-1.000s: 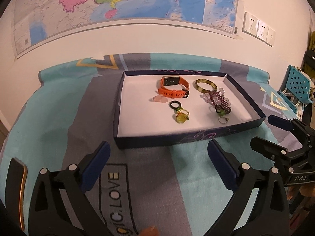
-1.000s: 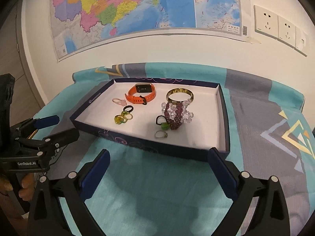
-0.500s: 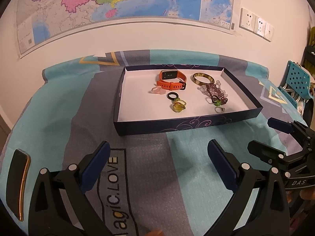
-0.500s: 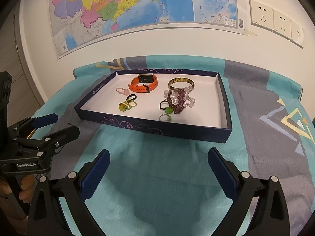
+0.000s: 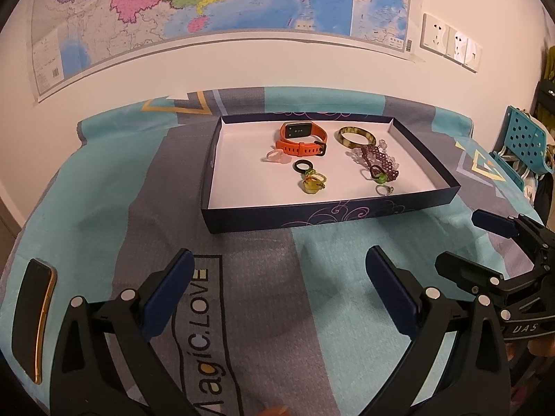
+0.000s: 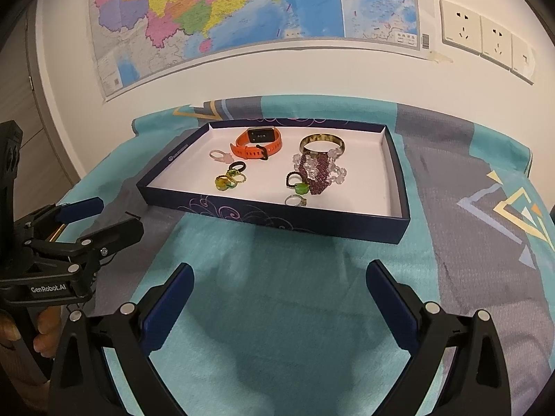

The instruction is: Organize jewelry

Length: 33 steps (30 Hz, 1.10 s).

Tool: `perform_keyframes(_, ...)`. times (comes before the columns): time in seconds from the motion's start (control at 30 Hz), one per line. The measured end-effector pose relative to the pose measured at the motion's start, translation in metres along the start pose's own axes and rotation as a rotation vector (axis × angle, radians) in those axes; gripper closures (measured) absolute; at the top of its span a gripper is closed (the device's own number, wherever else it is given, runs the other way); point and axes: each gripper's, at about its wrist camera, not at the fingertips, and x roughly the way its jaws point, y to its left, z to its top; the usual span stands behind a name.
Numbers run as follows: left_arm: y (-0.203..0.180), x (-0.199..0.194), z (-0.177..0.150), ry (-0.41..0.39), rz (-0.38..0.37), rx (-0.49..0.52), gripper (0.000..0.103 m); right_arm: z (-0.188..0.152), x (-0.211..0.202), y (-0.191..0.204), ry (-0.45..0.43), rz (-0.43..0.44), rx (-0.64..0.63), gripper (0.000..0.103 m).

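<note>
Fingers of the left gripper (image 5: 277, 287) and the right gripper (image 6: 279, 294) are spread wide, holding nothing, above the teal-and-grey cloth (image 6: 277, 312). Beyond lies the dark blue tray (image 5: 312, 215) with an orange watch (image 5: 301, 138), a bangle (image 5: 355, 137), a beaded bracelet (image 5: 376, 163) and what seem to be small rings (image 5: 312, 182). A map (image 5: 208, 0) hangs behind.

Navy tray (image 5: 347, 216) with lilac swirls and white floor, orange watch (image 5: 301, 138), maroon beaded bracelet (image 5: 378, 164), tortoiseshell bangle (image 5: 355, 137), teal-and-grey cloth (image 5: 104, 180), multicoloured map (image 5: 208, 3)
</note>
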Motion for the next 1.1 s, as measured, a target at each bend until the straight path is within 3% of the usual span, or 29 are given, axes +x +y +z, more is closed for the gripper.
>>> perform_keyframes(1.1,0.0049,0.0048,-0.0027,0.026,-0.005,-0.015,0.006,-0.0036,0.0044,0.0007,0.016,0.0,0.01,0.007)
